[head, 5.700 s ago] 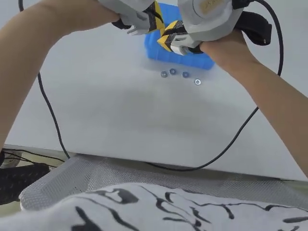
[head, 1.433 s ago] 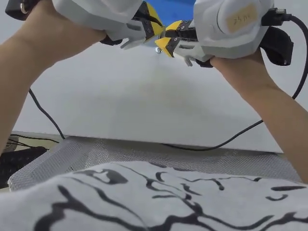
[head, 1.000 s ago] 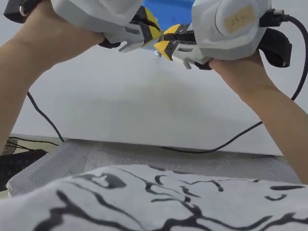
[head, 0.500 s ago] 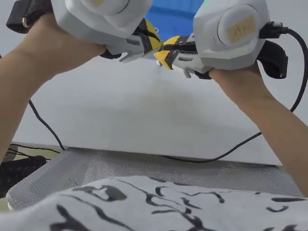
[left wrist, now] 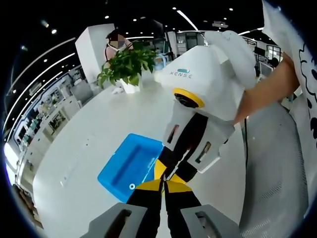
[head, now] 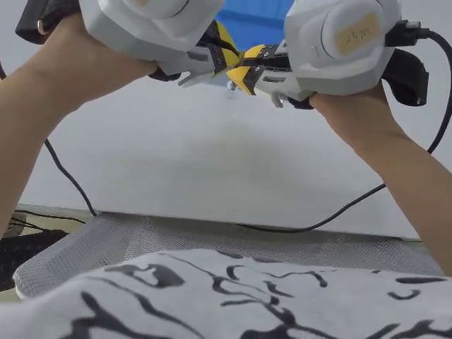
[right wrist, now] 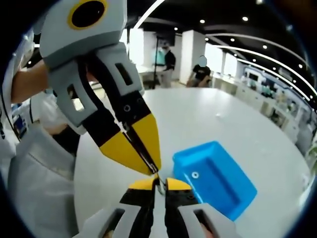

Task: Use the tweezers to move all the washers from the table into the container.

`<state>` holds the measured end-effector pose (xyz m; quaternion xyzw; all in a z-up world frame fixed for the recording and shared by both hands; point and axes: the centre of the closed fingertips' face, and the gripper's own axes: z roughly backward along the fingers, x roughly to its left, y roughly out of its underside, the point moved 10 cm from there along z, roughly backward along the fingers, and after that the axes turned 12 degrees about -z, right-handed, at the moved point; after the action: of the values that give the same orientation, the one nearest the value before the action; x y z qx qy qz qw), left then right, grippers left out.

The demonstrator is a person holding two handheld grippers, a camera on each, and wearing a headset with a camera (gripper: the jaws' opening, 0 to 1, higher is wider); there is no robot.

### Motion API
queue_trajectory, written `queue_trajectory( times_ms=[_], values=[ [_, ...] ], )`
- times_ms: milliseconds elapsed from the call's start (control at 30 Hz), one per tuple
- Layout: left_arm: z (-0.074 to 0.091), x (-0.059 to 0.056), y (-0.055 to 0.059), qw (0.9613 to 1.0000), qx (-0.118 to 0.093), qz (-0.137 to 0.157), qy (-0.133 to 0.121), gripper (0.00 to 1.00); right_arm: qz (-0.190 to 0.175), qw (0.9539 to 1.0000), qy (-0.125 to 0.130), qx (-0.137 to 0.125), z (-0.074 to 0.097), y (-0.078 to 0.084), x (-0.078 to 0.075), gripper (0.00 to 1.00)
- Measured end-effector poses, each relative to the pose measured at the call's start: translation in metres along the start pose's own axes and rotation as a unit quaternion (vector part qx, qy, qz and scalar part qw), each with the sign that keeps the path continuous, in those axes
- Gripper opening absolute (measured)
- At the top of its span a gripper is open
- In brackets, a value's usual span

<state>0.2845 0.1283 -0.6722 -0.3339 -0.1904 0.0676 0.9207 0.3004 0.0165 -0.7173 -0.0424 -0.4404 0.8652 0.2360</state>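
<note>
My two grippers meet tip to tip above the white table (head: pixel 212 155). The left gripper (head: pixel 227 48) is shut on thin dark tweezers (right wrist: pixel 143 148), which run between its yellow jaws. The right gripper (head: pixel 244 69) is shut against the tweezers' end (right wrist: pixel 159 184). A small silvery bit (head: pixel 230 85) hangs just under the tips; I cannot tell if it is a washer. The blue container (head: pixel 254 18) lies beyond the grippers and holds one washer (right wrist: pixel 195 175). In the left gripper view the container (left wrist: pixel 126 166) sits left of the left gripper (left wrist: pixel 164 185) and the right gripper (left wrist: pixel 168 171).
A black cable (head: pixel 339 208) curls over the table's near right, another (head: pixel 63 169) runs down the left. The table's front edge and a grey mesh seat (head: pixel 141 240) lie close below. A potted plant (left wrist: pixel 126 64) stands at the table's far side.
Several loose washers showed beside the container 5.7 s ago; the grippers now cover that spot as the head camera dropped. Over the last second both grippers stay tip to tip, barely shifting.
</note>
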Motion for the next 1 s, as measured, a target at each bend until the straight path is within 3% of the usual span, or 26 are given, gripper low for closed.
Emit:
queue_trajectory(
  times_ms=[67, 233, 400, 500, 633, 767, 867, 1000],
  values=[
    [0.001, 0.000, -0.002, 0.9999, -0.002, 0.015, -0.006, 0.00, 0.005, 1.0000, 0.001, -0.001, 0.001, -0.002, 0.000, 0.02],
    [0.010, 0.001, -0.006, 0.9997, -0.006, 0.018, -0.017, 0.00, 0.016, 0.9998, 0.003, -0.008, 0.005, -0.009, 0.003, 0.02],
    [0.016, -0.001, -0.009, 0.9994, -0.012, -0.002, -0.033, 0.00, 0.026, 0.9996, 0.000, -0.007, 0.005, -0.012, 0.005, 0.02],
    [0.017, -0.003, -0.011, 0.9996, -0.016, -0.004, -0.024, 0.04, 0.035, 0.9994, 0.000, -0.005, 0.006, -0.014, 0.008, 0.02],
    [0.019, -0.003, -0.010, 0.9992, -0.011, -0.020, -0.033, 0.00, 0.045, 0.9990, 0.001, -0.001, 0.006, -0.014, 0.009, 0.02],
    [0.021, 0.001, -0.010, 0.9994, -0.017, 0.004, -0.031, 0.00, 0.048, 0.9988, 0.001, -0.003, 0.006, -0.019, 0.011, 0.02],
    [0.022, 0.003, -0.010, 0.9992, -0.016, -0.001, -0.036, 0.00, 0.053, 0.9986, 0.004, -0.005, 0.006, -0.023, 0.010, 0.02],
    [0.022, 0.006, -0.014, 0.9985, -0.009, -0.029, -0.046, 0.00, 0.057, 0.9983, 0.007, -0.009, 0.007, -0.027, 0.007, 0.02]
  ],
)
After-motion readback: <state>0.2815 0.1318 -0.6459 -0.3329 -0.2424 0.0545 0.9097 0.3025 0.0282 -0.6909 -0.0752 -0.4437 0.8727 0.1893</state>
